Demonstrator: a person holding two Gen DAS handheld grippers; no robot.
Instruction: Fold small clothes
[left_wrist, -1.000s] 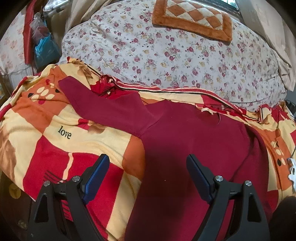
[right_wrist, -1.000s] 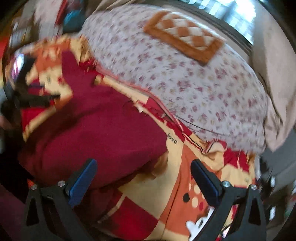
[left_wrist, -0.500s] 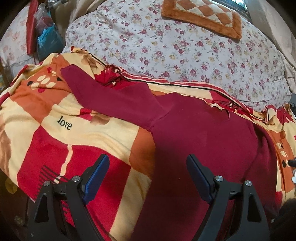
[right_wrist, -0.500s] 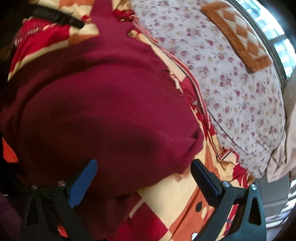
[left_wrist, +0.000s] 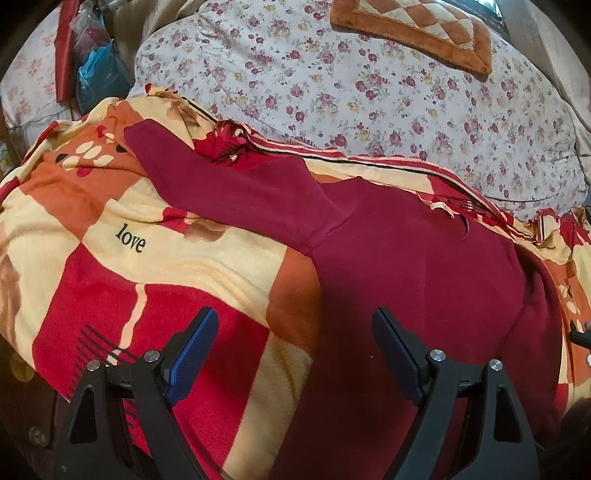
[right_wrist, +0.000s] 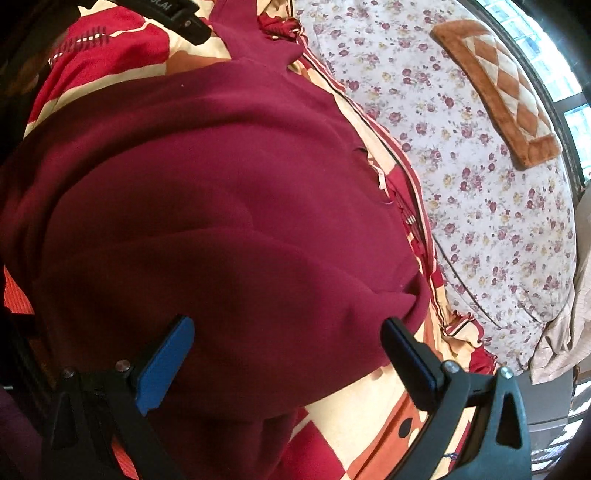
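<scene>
Maroon sweater (left_wrist: 406, 258) — flat on blanket (left_wrist: 155, 266)

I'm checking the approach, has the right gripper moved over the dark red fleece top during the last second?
Yes. The right gripper has closed in on the dark red fleece top, which now fills far more of its view; the floral quilt has slid rightward.

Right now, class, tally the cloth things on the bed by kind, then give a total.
Maroon top: 1
Red and yellow blanket: 1
Flowered quilt: 1
Orange checked mat: 1
Total: 4
</scene>
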